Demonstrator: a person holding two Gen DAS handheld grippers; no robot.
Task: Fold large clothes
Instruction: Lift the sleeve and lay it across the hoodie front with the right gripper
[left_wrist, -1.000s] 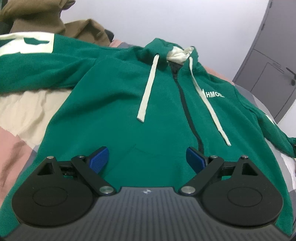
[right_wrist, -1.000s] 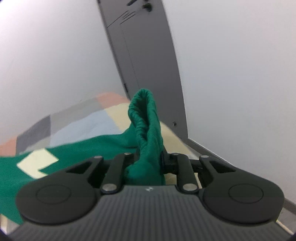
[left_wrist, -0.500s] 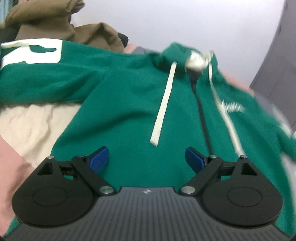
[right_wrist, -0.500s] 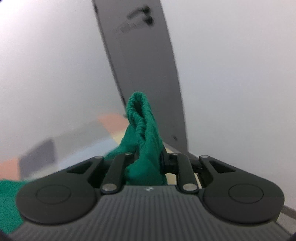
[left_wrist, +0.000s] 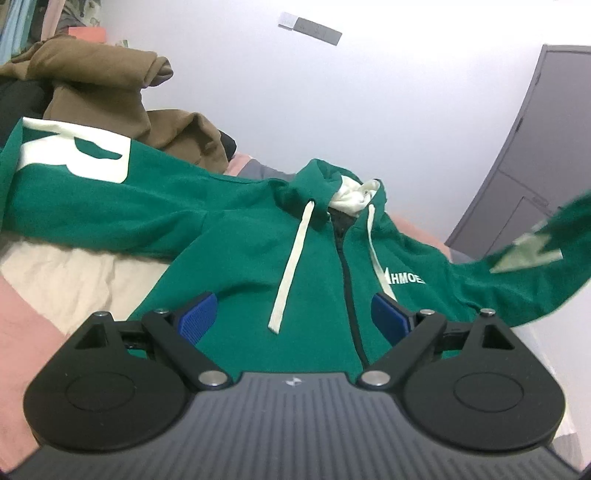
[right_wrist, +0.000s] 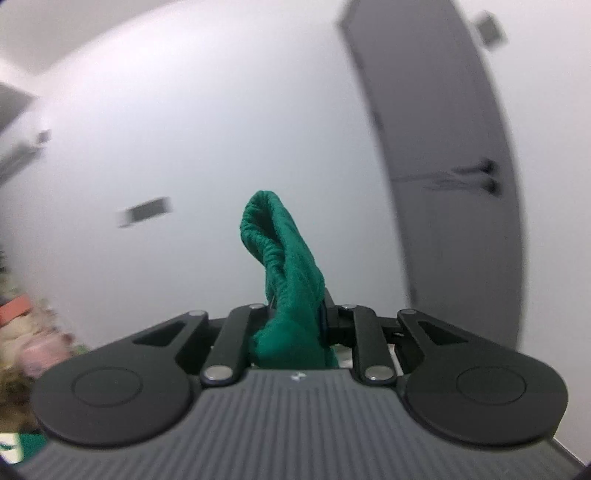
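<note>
Fleecy green hoodie (left_wrist: 258, 258), ribbed cuff (right_wrist: 284, 266) pinched

The hoodie (left_wrist: 236, 236) is deep green, with cream drawstrings (left_wrist: 291, 266), a cream hood lining, a dark zip and pale lettering — a big cream letter on one sleeve. Behind it lies a brown garment (left_wrist: 110, 88). The bedcover (left_wrist: 55, 280) is patchwork — cream, pink, grey. Blue pads (left_wrist: 197, 317) sit on black fingers; the door (left_wrist: 524, 177) is grey.
</note>
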